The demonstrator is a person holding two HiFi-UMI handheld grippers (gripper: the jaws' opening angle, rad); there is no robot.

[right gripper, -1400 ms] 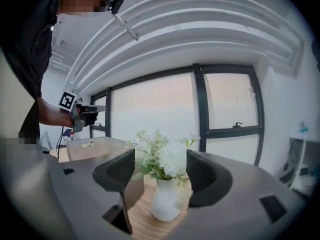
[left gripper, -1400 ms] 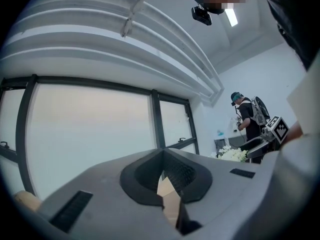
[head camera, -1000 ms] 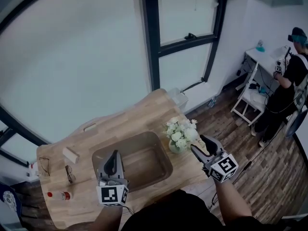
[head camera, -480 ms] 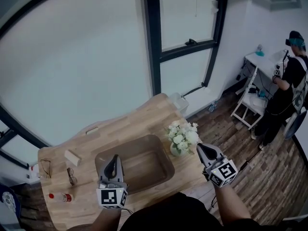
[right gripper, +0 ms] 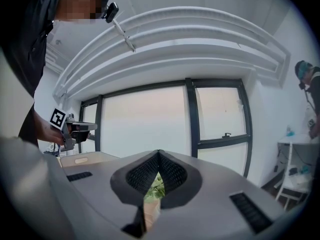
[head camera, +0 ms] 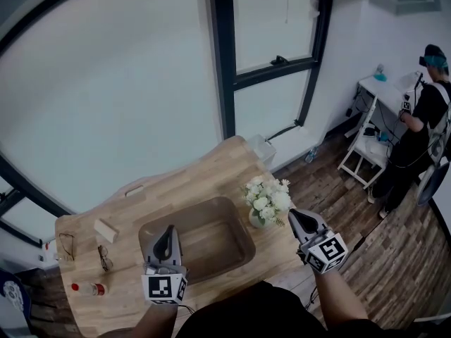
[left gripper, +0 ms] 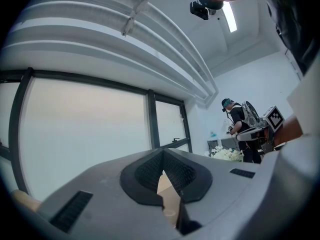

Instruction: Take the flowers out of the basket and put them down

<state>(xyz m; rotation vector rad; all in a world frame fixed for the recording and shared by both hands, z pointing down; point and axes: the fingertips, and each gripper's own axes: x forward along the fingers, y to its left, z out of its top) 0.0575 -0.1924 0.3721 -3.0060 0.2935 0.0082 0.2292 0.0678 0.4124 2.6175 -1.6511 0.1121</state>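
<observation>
Right hand-held gripper (head camera: pixel 292 215): jaws closed on nothing, pointing level. Green leaves show through the slit beyond the pads, so it is aimed at the flowers (head camera: pixel 268 197) and stops short of them. The flowers are at its 10 o'clock in the head view, near but apart.

Left hand-held gripper (head camera: pixel 168 231): jaws together, also empty. It hangs over the basket (head camera: pixel 204 236) near its 7 o'clock edge. Judgement: parked there out of the way, since nothing in the basket is left for it to take.

The flowers, a white bunch, stand upright in a small vase (head camera: pixel 256 220) on the tabletop (head camera: pixel 190 178), just beside the basket's 3 o'clock rim. Whether vase and rim touch cannot be told. Judgement: set close to the rim because that is the shortest put-down from the basket, and upright so the bunch rests on the vase foot rather than on the blooms.

The basket interior shows bare brown. Judgement: the task looks finished, with the flowers out and both jaws let go.

At the tabletop's 8 o'clock end: glasses (head camera: pixel 103 257) and a bottle (head camera: pixel 88 287), well apart from the work.
</observation>
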